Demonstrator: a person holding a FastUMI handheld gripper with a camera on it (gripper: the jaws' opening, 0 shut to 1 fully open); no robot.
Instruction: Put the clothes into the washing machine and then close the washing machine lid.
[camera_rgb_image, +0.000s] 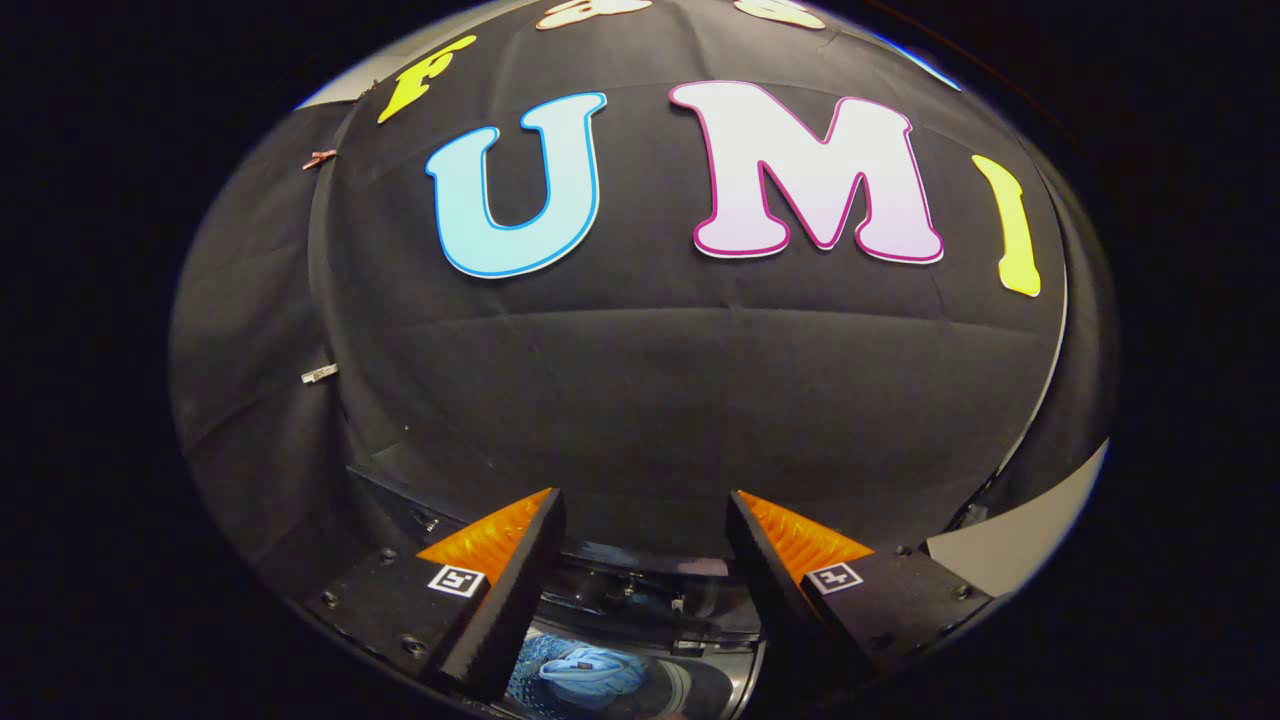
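Observation:
My gripper (645, 520) is open, its two fingers spread wide with nothing between them, and it points at the black cloth wall. Low between the fingers I see the open top of the washing machine (650, 605), its dark rim and back panel just below the fingertips. Inside the drum lies a blue garment (585, 668), bunched up, well below the fingers and apart from them. The machine's lid is hidden from me.
The black cloth wall (650, 380) stands close ahead, beyond the fingers. A pale strip of surface (1010, 545) shows past the right finger. Two small clips (320, 373) hang on the cloth to the left.

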